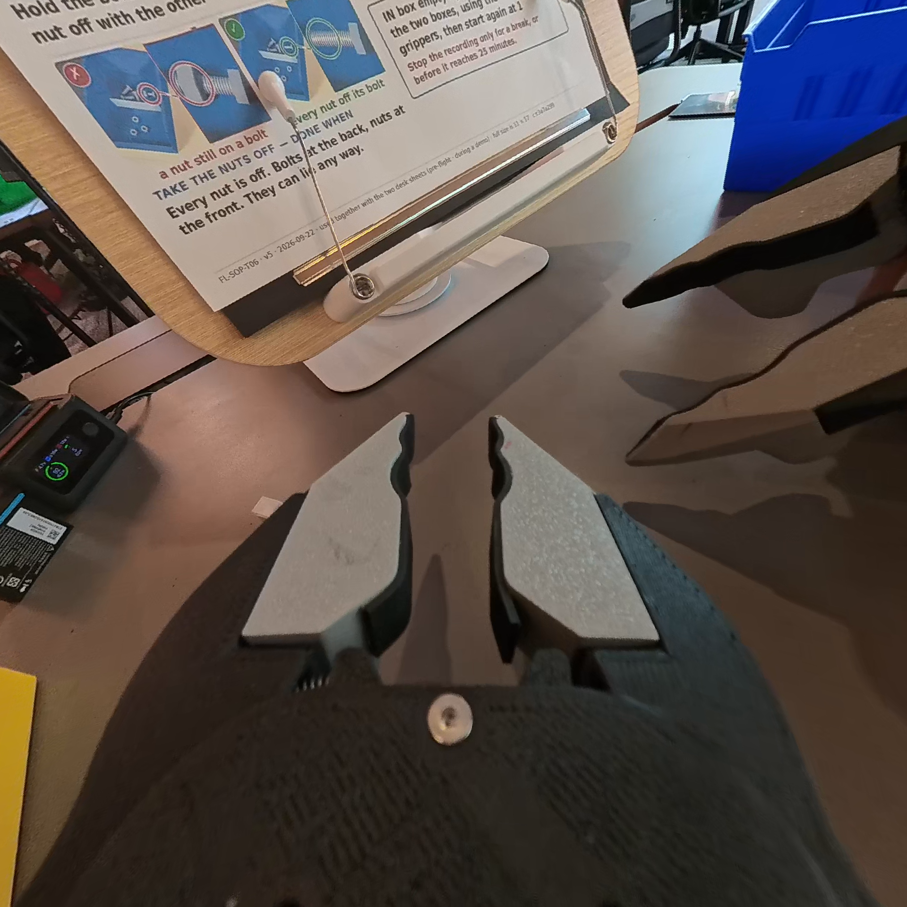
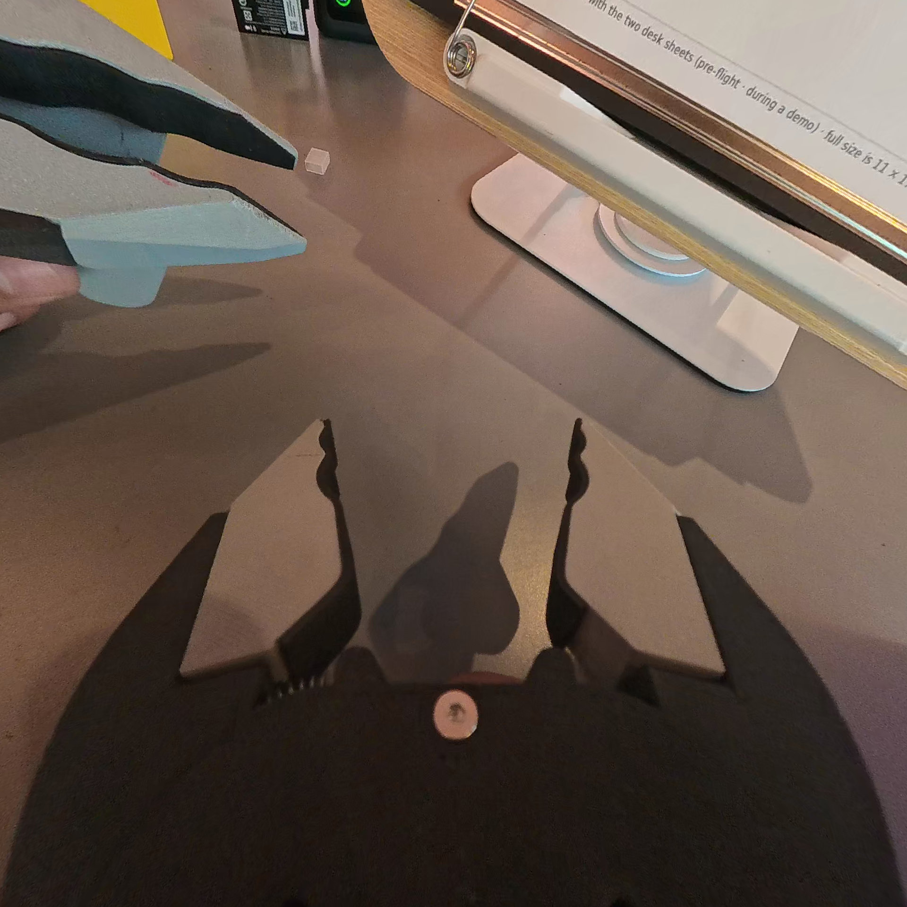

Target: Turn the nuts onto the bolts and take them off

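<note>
No nut or bolt shows in either view. My left gripper (image 1: 450, 422) is open and empty, its grey fingers apart over the grey-brown table. My right gripper (image 2: 451, 424) is open wider and empty, low over the same table. The right gripper also shows at the right edge of the left wrist view (image 1: 633, 378), fingers apart. The left gripper shows at the upper left of the right wrist view (image 2: 297, 201), with a fingertip of a person's hand (image 2: 29, 289) under it.
A wooden document stand (image 1: 73, 162) with a printed instruction sheet on a white base (image 1: 491, 275) stands just ahead. A blue bin (image 1: 814, 93) is far right. A small display device (image 1: 64, 456), a black box and a yellow sheet (image 1: 14, 765) lie left. A tiny clear cube (image 2: 317, 160) lies on the table. My right tips are about 20 cm from the tiny clear cube (image 2: 317, 160), my left tips only 12 cm.
</note>
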`<state>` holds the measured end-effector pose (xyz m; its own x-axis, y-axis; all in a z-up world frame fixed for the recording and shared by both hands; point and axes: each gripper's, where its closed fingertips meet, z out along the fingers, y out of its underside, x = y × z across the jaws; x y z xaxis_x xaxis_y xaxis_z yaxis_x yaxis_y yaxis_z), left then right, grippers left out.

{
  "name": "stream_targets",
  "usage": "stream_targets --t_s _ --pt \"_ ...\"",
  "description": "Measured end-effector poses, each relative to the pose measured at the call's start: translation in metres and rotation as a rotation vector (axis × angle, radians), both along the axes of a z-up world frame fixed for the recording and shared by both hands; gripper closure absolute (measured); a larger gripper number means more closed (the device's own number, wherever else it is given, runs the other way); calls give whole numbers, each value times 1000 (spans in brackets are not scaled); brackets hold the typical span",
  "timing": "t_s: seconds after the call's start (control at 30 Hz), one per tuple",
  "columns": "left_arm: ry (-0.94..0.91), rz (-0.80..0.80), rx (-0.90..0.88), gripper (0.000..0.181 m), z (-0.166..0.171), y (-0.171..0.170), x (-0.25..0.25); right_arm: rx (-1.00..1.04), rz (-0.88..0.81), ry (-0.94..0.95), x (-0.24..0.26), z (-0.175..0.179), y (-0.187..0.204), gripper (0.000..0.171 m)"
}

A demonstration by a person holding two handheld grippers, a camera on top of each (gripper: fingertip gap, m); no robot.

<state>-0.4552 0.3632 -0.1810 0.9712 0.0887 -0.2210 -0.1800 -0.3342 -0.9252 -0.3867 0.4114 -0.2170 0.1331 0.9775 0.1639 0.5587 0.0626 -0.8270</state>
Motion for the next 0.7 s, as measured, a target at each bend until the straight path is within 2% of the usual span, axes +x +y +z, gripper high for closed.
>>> stream_targets --t_s 0.7 --pt "-20 8 -26 149 -5 2 -3 -13 46 -32 -4 -5 -9 79"
